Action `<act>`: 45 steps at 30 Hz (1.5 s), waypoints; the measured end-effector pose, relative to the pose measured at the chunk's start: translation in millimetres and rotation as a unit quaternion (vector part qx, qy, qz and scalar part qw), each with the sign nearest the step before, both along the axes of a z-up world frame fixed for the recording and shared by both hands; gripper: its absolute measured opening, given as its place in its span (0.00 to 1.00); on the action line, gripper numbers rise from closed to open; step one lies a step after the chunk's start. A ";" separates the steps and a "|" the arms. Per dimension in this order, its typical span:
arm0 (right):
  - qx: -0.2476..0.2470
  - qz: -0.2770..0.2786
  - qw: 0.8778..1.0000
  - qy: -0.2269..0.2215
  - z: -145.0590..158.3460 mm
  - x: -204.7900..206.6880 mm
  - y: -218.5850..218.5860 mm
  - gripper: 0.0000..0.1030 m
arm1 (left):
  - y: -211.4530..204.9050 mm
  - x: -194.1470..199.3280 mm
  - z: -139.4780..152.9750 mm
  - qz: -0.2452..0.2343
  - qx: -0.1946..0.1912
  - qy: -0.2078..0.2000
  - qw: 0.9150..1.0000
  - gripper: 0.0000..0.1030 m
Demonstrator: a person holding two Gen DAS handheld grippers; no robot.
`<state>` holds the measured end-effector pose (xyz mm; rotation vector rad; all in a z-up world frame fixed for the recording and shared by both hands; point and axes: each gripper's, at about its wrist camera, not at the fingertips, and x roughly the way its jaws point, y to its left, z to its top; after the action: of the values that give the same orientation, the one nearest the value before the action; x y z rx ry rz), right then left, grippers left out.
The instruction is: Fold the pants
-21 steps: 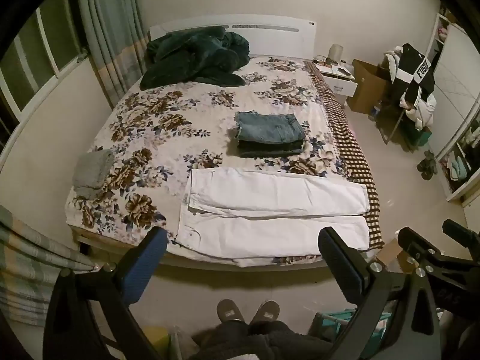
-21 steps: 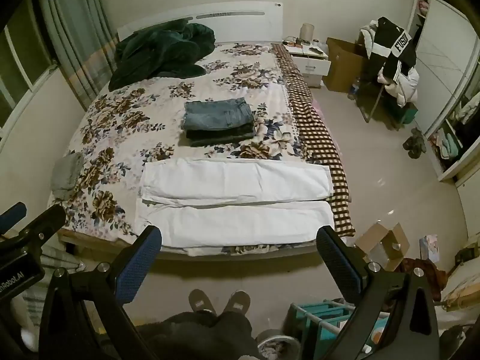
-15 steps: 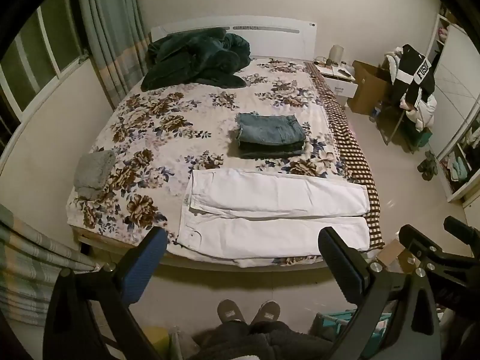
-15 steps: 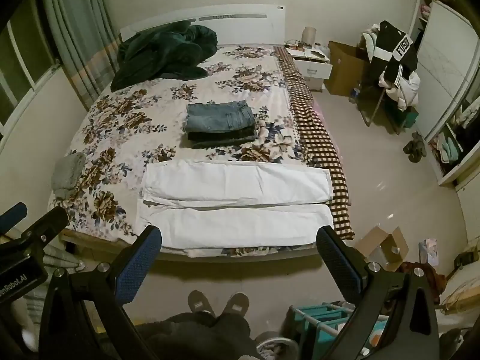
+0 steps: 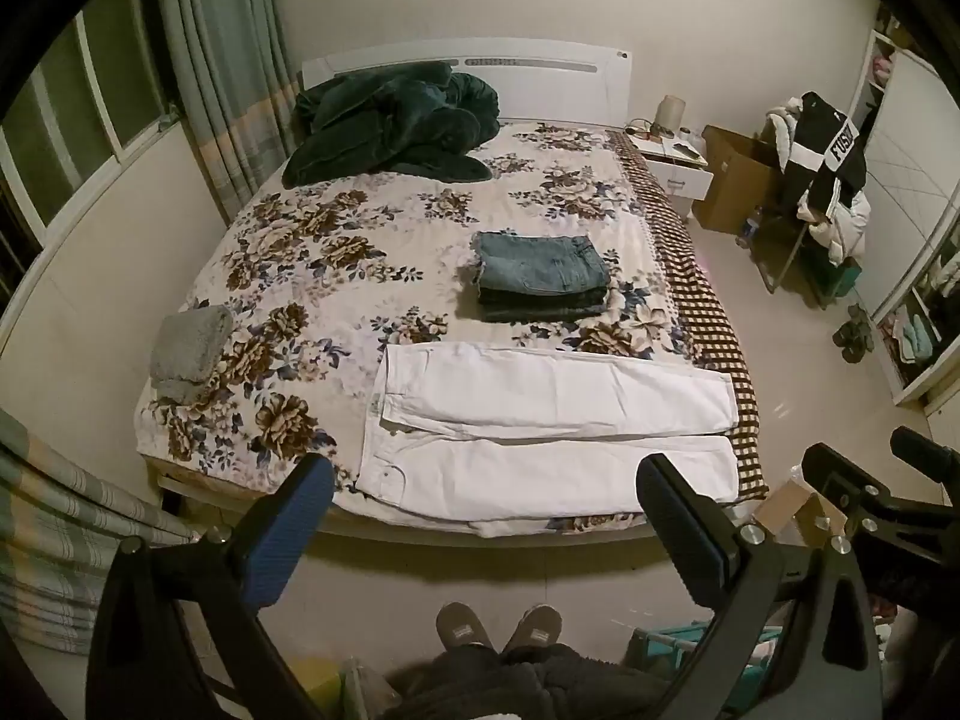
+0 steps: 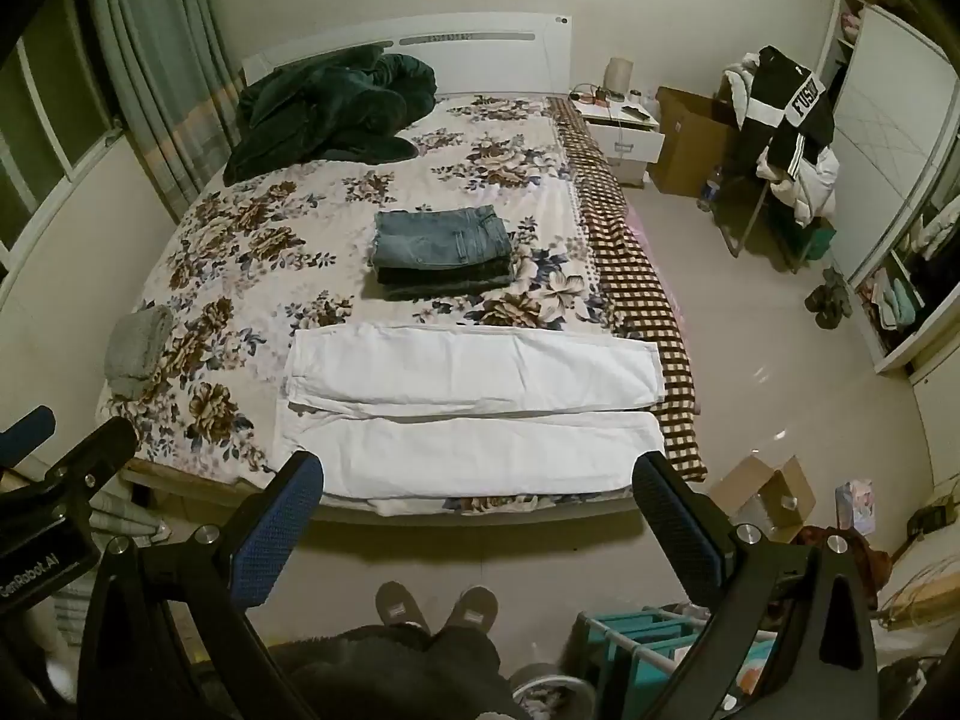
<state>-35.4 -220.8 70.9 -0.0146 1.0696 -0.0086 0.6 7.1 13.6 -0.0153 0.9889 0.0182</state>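
White pants lie flat across the foot of the bed, waist to the left, both legs stretched to the right; they also show in the right wrist view. My left gripper is open and empty, held high above the floor in front of the bed edge. My right gripper is open and empty at a like height, to the right of the left one. Neither touches the pants.
A stack of folded jeans sits mid-bed behind the pants. A grey folded cloth lies at the bed's left edge and a dark green blanket near the headboard. A cardboard box and teal rack stand on the floor right.
Both grippers have drifted slightly, so the bed sits a little lower in the views. The pants have not moved.
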 end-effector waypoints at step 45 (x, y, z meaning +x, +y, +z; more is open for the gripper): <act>0.000 0.005 1.000 -0.006 25.3 -10.1 3.4 1.00 | -2.2 -3.1 20.7 0.000 0.013 -0.011 1.000 1.00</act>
<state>-45.4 -217.4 96.2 -0.0210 1.0584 0.0003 -2.5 5.0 34.3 0.0076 0.9661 0.0312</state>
